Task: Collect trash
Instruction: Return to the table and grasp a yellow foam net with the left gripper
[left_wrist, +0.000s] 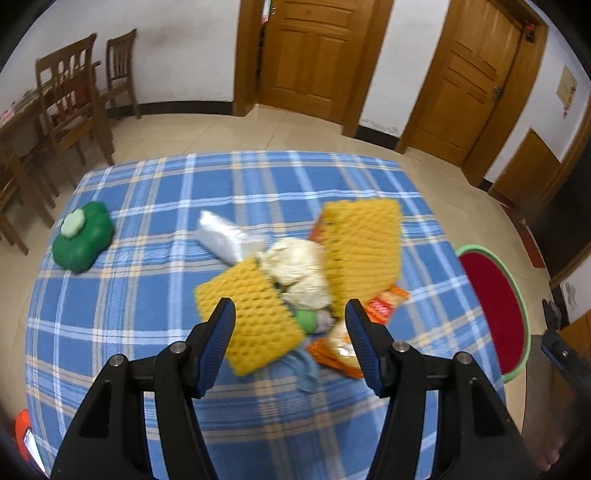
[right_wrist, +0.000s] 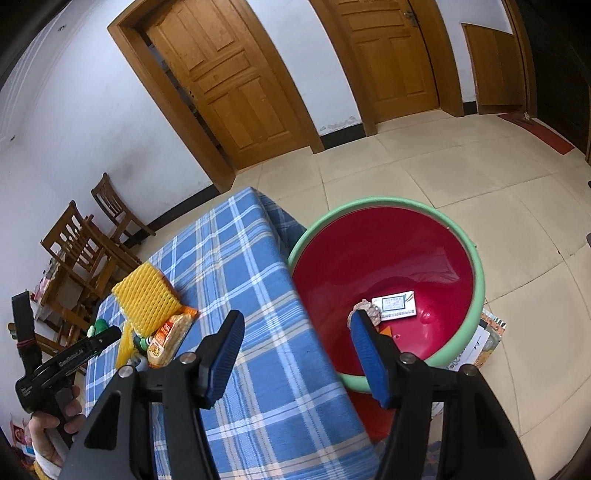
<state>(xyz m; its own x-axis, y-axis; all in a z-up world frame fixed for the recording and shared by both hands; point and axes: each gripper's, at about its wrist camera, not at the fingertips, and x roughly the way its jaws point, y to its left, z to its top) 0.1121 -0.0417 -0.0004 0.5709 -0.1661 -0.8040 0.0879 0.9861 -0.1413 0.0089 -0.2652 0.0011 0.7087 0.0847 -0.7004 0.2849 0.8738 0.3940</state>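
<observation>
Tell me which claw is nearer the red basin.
Right. The right claw hangs open over the basin's near rim; the left claw is open above the trash pile on the table.

The left gripper (left_wrist: 290, 317) points forward and downward, jaws spread wide with nothing between its blue pads. The right gripper (right_wrist: 297, 330) is likewise wide apart and empty. A bare hand (right_wrist: 50, 424) grips the left gripper's handle.
</observation>
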